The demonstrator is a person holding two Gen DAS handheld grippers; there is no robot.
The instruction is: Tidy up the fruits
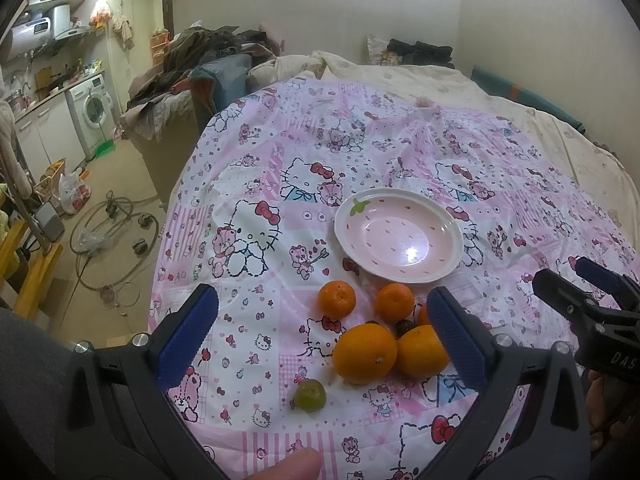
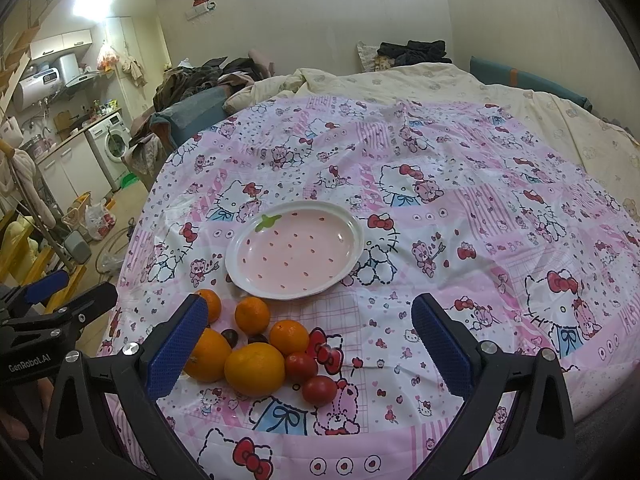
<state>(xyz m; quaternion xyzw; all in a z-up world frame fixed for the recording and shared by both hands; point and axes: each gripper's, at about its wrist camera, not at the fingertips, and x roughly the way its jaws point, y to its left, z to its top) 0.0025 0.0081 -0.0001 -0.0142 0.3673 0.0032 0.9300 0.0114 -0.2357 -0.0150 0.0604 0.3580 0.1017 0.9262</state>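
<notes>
Beside plate (image 2: 240,276), clustered fruit (image 2: 254,368)

Washing machine (image 1: 94,110), clothes pile (image 1: 208,46) (heaped), floor hose (image 1: 116,236)

Bed (image 2: 560,128) under pink cartoon cloth (image 2: 460,280); plate (image 2: 240,272), fruits (image 2: 254,368) on cloth.

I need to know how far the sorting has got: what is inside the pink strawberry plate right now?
Nothing: the plate shows only its pink glaze with painted seeds and a green leaf mark. No fruit lies in it in either view. Its underside on the cloth is hidden.
</notes>
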